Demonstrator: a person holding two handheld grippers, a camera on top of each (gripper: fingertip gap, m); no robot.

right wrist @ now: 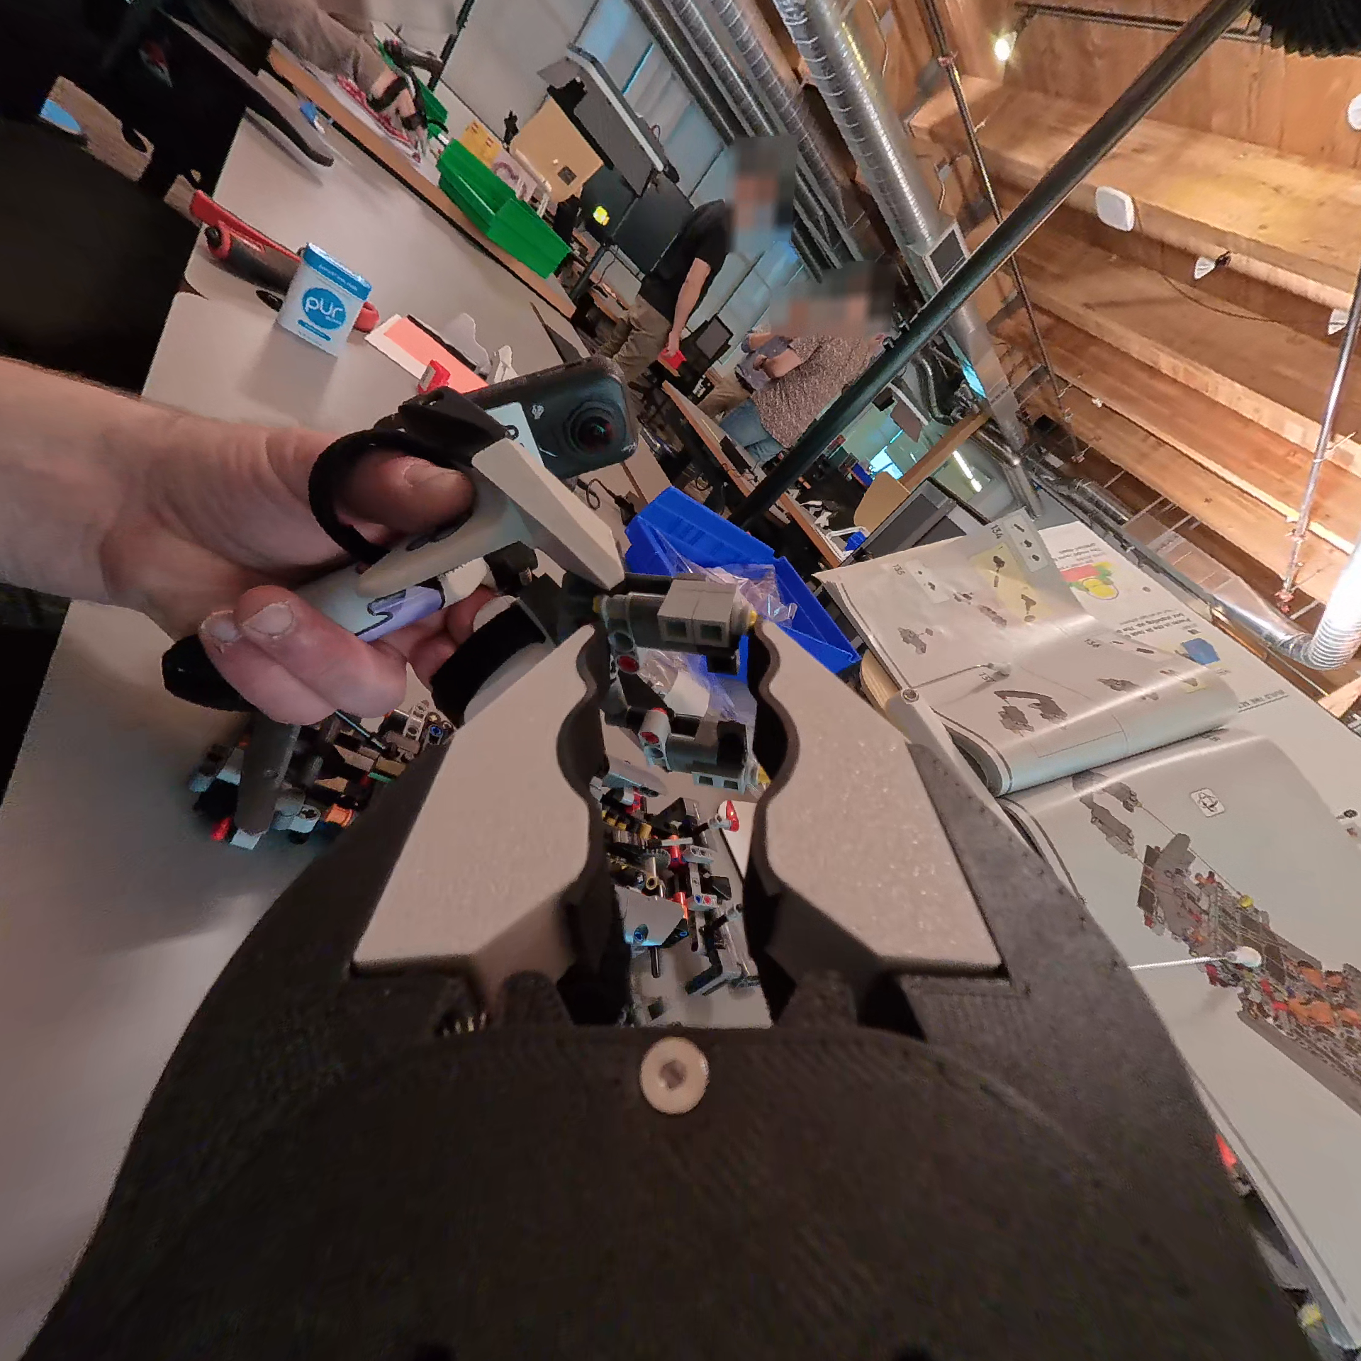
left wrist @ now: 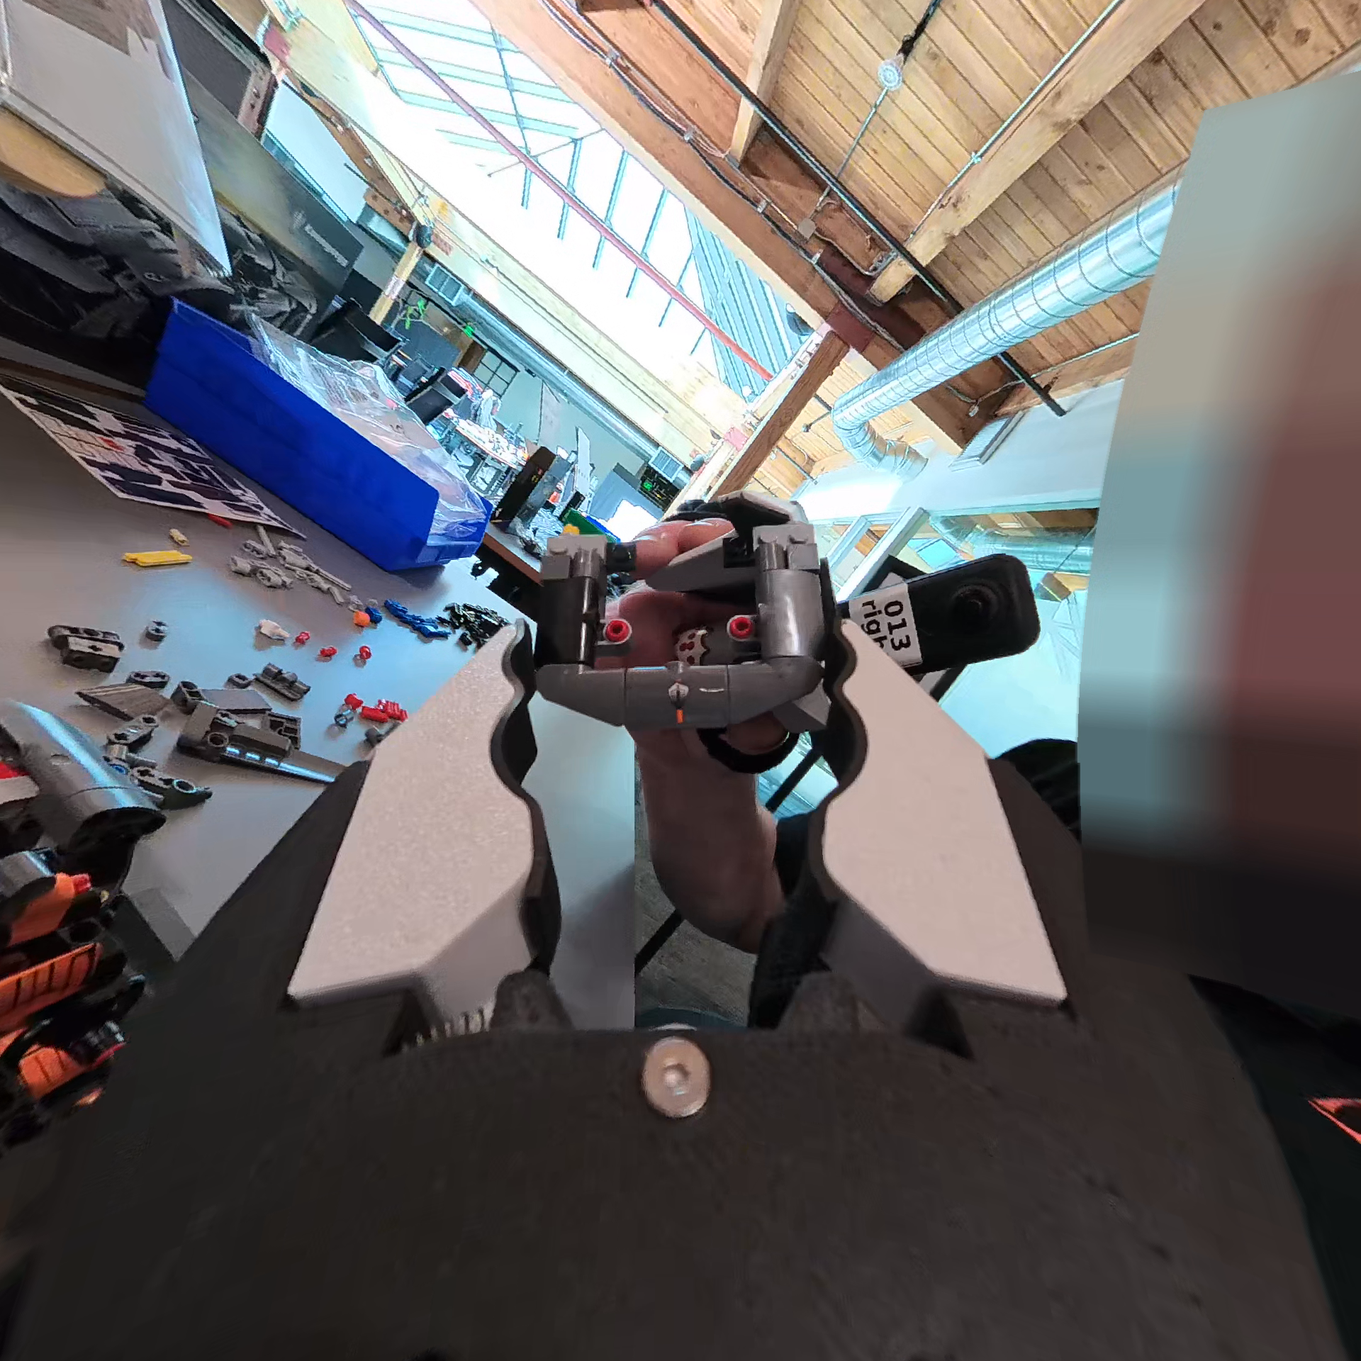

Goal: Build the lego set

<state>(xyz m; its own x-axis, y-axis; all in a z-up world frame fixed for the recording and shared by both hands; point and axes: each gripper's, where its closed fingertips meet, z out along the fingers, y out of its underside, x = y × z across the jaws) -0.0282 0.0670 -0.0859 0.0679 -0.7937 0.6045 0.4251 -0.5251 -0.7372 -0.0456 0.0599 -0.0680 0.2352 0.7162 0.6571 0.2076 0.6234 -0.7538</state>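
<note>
Gripping a grey U-shaped brick assembly (left wrist: 681,663) from both sides, the left gripper (left wrist: 681,663) and the right gripper (right wrist: 681,663) meet in mid-air above a grey table (left wrist: 66,589). In the left wrist view, the left jaws stand wide, their dark pads pressed on the assembly's two outer corners. In the right wrist view, the right jaws are narrower and closed on the same assembly, which has red pins on its inner faces. Loose grey, red, blue and black brick pieces (left wrist: 243,685) lie scattered on the table below. A blue bin (left wrist: 294,434) holding clear plastic bags sits farther back, and an open instruction booklet (right wrist: 1068,663) lies beside it.
</note>
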